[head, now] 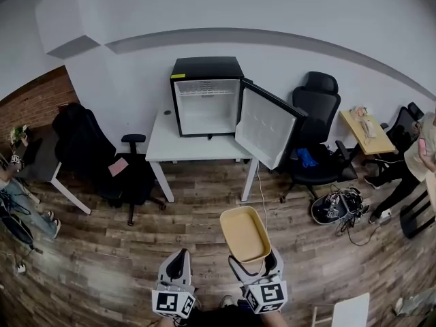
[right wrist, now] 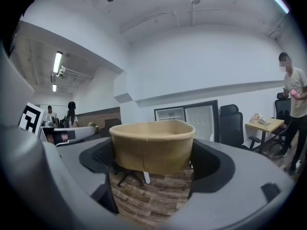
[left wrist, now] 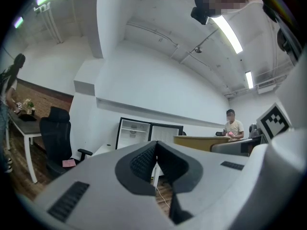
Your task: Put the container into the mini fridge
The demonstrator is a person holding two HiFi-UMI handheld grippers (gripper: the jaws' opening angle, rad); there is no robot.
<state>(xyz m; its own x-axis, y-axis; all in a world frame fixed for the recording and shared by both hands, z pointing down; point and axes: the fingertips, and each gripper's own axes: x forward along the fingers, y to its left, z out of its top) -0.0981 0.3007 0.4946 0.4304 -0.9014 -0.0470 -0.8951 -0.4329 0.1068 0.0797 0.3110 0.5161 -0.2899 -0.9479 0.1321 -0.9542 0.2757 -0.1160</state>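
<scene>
A black mini fridge (head: 204, 104) stands on a white table (head: 197, 150), its door (head: 267, 127) swung open to the right and its white inside showing. My right gripper (head: 253, 259) is shut on a tan, empty container (head: 245, 231), held in the air well short of the table. In the right gripper view the container (right wrist: 152, 145) spans the wide jaws of my right gripper (right wrist: 151, 163), with the fridge (right wrist: 170, 114) far behind. My left gripper (head: 178, 264) hangs beside it, shut and empty (left wrist: 156, 162). The fridge (left wrist: 134, 133) also shows in the left gripper view.
Black office chairs stand left (head: 85, 148) and right (head: 317, 114) of the table. A small wooden table (head: 366, 131) and a person (head: 417, 155) are at the far right. Bags and cables (head: 337, 206) lie on the wood floor. A cable (head: 261, 189) hangs from the table.
</scene>
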